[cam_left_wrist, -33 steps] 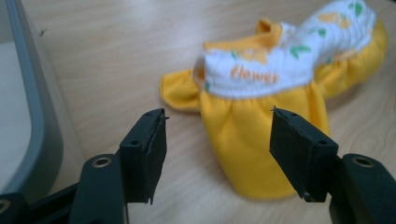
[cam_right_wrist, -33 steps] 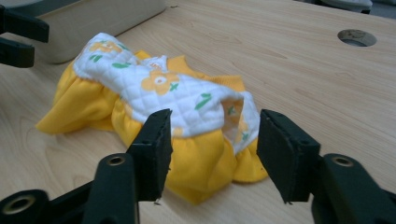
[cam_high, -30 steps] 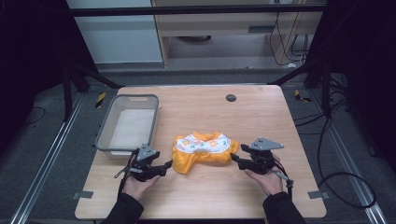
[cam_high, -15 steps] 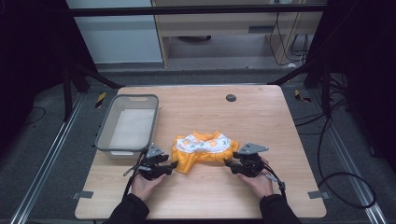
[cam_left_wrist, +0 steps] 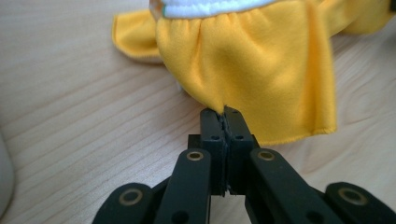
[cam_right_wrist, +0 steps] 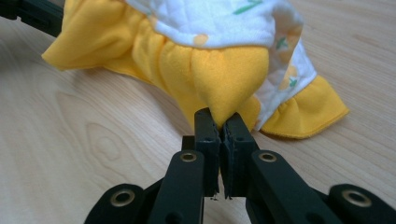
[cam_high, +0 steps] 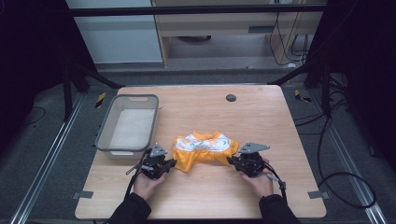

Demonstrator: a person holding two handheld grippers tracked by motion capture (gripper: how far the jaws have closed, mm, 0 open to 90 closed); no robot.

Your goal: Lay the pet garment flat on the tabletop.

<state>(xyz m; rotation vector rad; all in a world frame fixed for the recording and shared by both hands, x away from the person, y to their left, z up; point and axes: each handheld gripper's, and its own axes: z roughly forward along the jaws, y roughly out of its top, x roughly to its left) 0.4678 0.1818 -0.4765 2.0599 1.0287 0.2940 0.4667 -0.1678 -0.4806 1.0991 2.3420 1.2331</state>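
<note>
— Yellow garment (cam_high: 204, 149): where does it lie?
— Bunched on the table (cam_high: 261, 116), near the front edge, right of the grey bin (cam_high: 130, 124), between both grippers.
— And the grips?
— The left gripper (cam_left_wrist: 225, 114) is clamped on its near-left yellow hem; the right gripper (cam_right_wrist: 221, 122) pinches a fold at its near-right side.
— So how far along?
— Both holds look made. Spreading, folding or moving it to the bin seems not yet done.
</note>
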